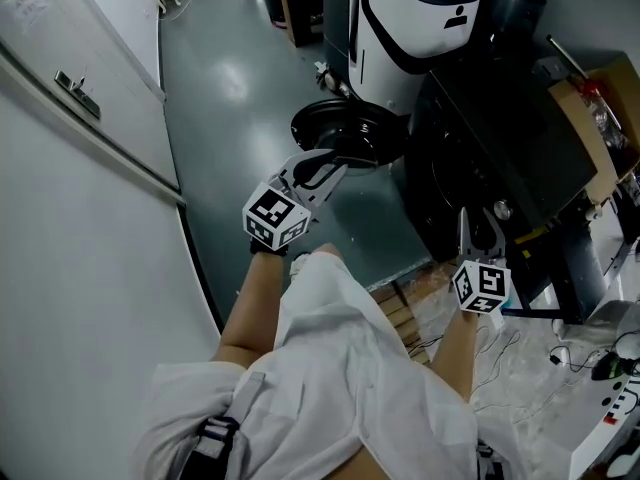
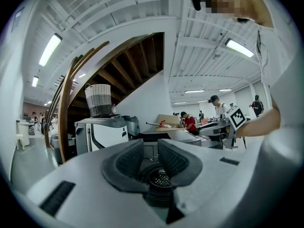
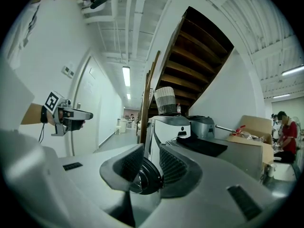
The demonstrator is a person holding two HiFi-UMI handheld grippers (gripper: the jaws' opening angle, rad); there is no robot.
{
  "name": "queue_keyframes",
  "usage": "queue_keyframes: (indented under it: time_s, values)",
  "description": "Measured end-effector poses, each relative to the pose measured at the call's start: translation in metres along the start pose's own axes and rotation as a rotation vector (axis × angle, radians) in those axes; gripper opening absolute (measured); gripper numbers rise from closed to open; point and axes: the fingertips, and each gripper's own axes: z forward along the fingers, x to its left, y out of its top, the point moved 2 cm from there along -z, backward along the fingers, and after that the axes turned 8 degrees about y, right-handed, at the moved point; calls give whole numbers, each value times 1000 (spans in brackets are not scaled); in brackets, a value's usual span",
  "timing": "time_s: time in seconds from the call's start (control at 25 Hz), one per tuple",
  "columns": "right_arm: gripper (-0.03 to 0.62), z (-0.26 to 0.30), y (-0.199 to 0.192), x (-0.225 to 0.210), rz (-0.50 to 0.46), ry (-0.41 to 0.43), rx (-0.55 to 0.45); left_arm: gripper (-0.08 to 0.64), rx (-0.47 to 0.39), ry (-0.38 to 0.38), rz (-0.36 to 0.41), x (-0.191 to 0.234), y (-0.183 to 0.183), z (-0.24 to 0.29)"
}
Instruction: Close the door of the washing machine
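The dark washing machine (image 1: 500, 158) stands at the right in the head view, its round door (image 1: 345, 128) swung out to the left over the floor. My left gripper (image 1: 322, 171) is at the door's near rim; whether it touches I cannot tell. Its jaws stand slightly apart with nothing between them, and the left gripper view looks past that gripper (image 2: 151, 158) into the dark drum opening (image 2: 161, 177). My right gripper (image 1: 480, 230) is open in front of the machine, apart from the door. In the right gripper view the door (image 3: 145, 177) shows edge-on beyond that gripper (image 3: 151, 167).
A white machine (image 1: 415, 18) stands behind the washer, with a wicker basket (image 3: 166, 100) on top. A cardboard box (image 1: 600, 118) sits at the right. Cables and a power strip (image 1: 620, 408) lie at the bottom right. A white wall with a door (image 1: 80, 78) runs along the left.
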Motion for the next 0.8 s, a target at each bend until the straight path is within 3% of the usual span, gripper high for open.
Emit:
queue_keyframes:
  time_s: [0.32, 0.8]
  values:
    - [127, 40, -9, -4, 9, 22, 28, 124, 45, -8, -8, 30, -25, 19]
    - [140, 143, -33, -3, 25, 46, 105, 209, 164, -88, -2, 120, -83, 81]
